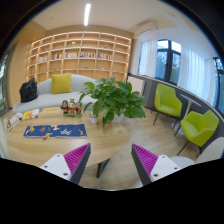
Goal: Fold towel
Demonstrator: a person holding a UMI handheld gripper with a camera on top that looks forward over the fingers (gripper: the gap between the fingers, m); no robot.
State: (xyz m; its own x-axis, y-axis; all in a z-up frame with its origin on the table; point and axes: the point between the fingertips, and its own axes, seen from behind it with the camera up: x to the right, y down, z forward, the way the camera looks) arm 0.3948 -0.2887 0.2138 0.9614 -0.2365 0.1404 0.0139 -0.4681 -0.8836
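My gripper (111,160) is open, its two magenta pads (76,158) set wide apart with nothing between them. Below and ahead of the fingers lies a round wooden table (60,148). A blue patterned cloth (55,130) lies flat on that table, well beyond the left finger. I cannot tell whether it is the towel. The gripper is held high above the table.
A potted green plant (112,100) stands on the table beyond the fingers. Small items (68,106) sit behind the cloth. A white sofa with a yellow cushion (61,84) and wooden shelves (80,55) stand at the back. Green chairs (198,128) stand to the right.
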